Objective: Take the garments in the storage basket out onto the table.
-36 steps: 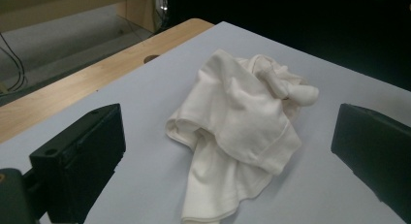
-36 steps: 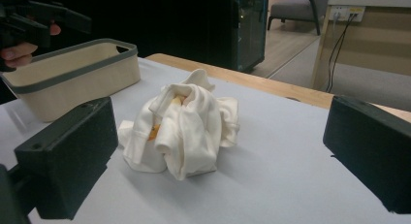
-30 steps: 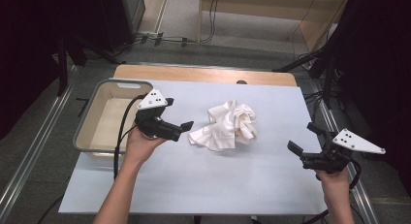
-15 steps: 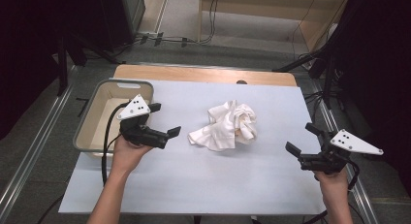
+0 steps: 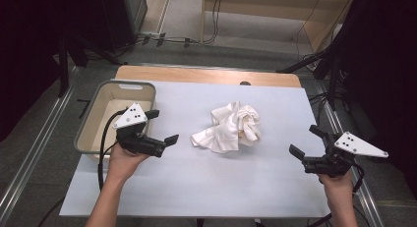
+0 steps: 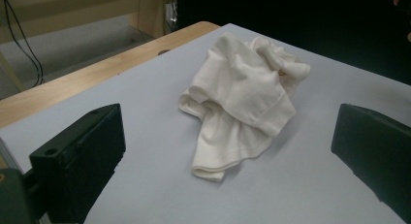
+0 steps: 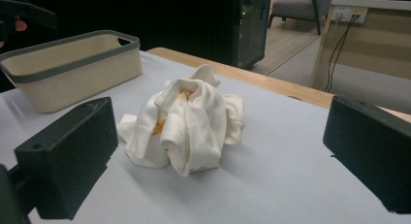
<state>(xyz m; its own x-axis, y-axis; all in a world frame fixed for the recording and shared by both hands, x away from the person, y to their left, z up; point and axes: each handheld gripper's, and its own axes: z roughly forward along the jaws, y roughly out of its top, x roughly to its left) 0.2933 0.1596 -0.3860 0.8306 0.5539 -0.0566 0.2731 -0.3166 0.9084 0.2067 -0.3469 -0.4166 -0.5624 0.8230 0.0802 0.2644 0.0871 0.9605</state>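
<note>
A crumpled white garment [image 5: 230, 127] lies in a heap near the middle of the pale grey table mat [image 5: 206, 187]. In the left gripper view the garment [image 6: 242, 98] sits ahead between the wide-apart jaws, a short way off. The right gripper view shows the garment [image 7: 186, 120] farther ahead, with something yellow-orange in its folds. My left gripper [image 5: 162, 127] is open just left of the cloth, beside the bin. My right gripper [image 5: 306, 142] is open near the table's right edge, well apart from the cloth. Both hold nothing.
A beige bin with a grey rim [image 5: 93, 120] stands at the table's left edge; the same bin [image 7: 72, 64] appears at the left of the right gripper view. A wooden strip [image 5: 206, 75] runs along the table's far edge. Cables lie on the floor beyond.
My left gripper has drawn back to the left and toward the person, away from the garment. The right gripper has barely moved.
</note>
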